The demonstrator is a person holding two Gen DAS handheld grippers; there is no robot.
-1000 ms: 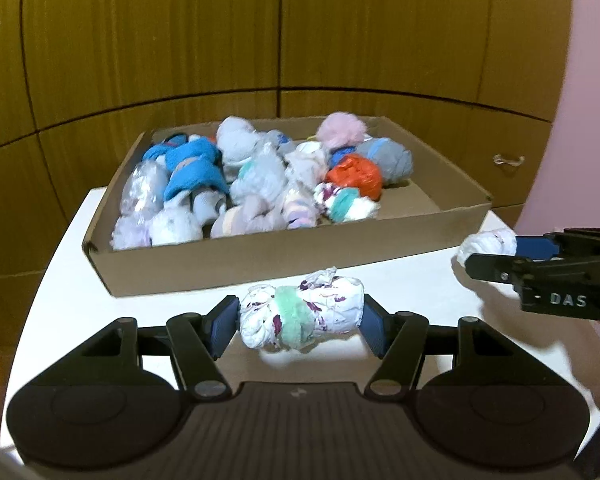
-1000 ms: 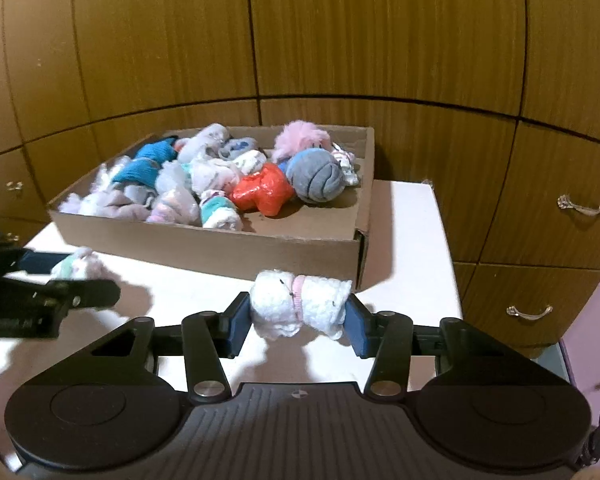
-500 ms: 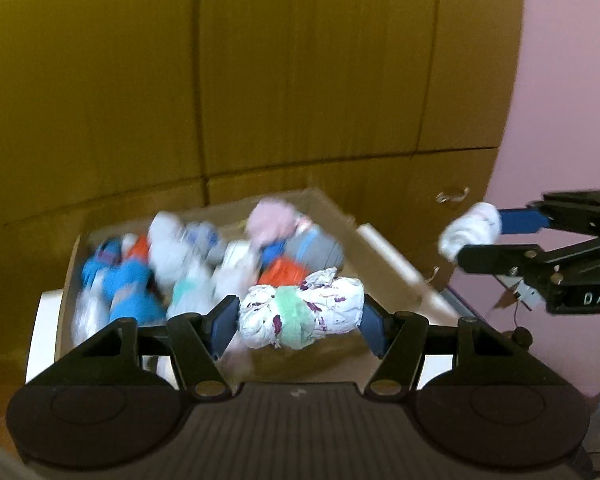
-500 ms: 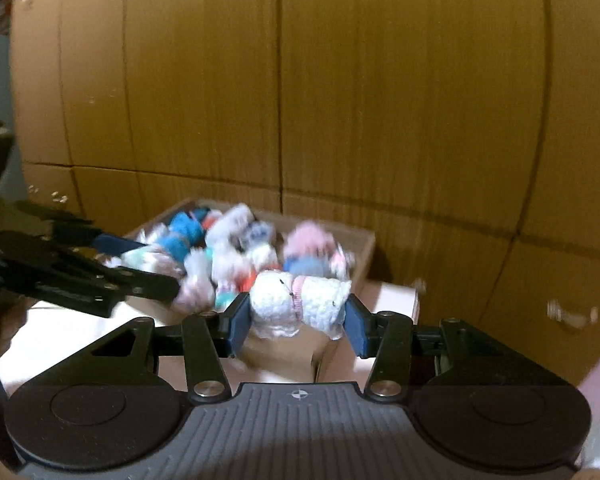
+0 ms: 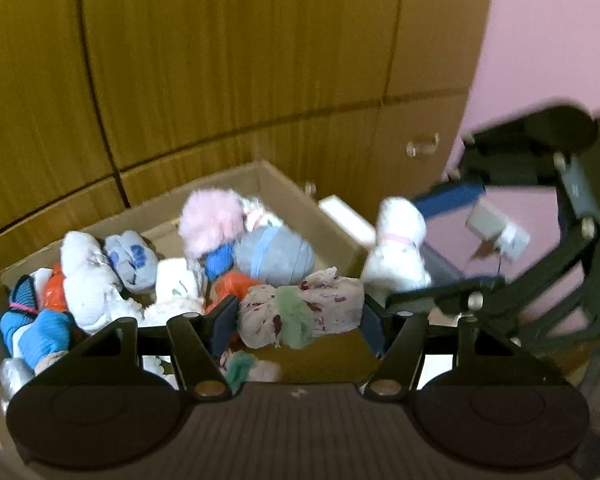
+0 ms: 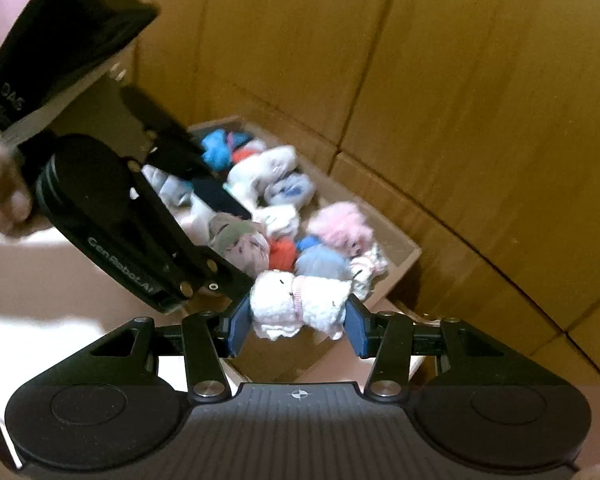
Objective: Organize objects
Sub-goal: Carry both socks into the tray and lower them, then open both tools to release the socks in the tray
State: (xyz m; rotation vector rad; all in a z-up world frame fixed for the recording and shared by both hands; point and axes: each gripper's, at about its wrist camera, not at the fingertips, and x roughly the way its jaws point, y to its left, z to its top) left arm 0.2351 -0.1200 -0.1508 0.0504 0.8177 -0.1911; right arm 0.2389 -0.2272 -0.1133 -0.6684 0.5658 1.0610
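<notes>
My left gripper is shut on a white sock bundle with maroon specks and a green band, held above the cardboard box. My right gripper is shut on a fluffy white sock bundle with a pink band, held over the box's near right corner. That bundle also shows in the left wrist view, just right of the left gripper. The box holds several rolled sock bundles, among them a pink fluffy one, a grey-blue one and an orange one.
Wooden cupboard doors with metal handles stand close behind the box. The box sits on a white table. A pink wall is at the right. A hand holds the left gripper body.
Both grippers have moved up and forward from the table's front to over the box, each still holding its bundle. They now sit close side by side.
</notes>
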